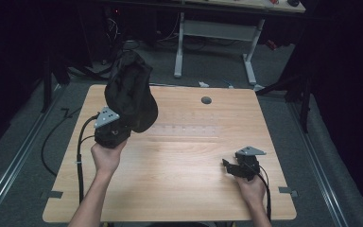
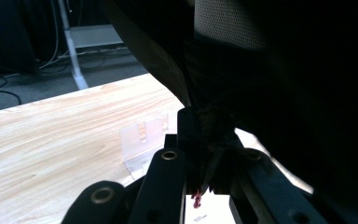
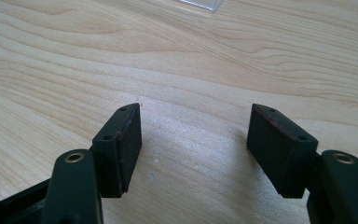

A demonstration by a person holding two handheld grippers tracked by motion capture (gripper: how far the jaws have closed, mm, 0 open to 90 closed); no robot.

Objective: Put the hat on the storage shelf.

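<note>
A black fabric item, bag-like with a mesh patch, hangs lifted over the table's left side. My left gripper is shut on its lower edge; in the left gripper view the jaws pinch dark cloth, and the fabric blocks the right half of that view. A hand holds this gripper from below. My right gripper rests low on the wooden table at the right, pointing left. Its pads stand wide open, with only bare wood between them.
A clear plastic sheet lies flat mid-table, faint in the high view. A grey round cap sits near the far edge. A white-legged desk stands beyond the table. Cables trail off the left side.
</note>
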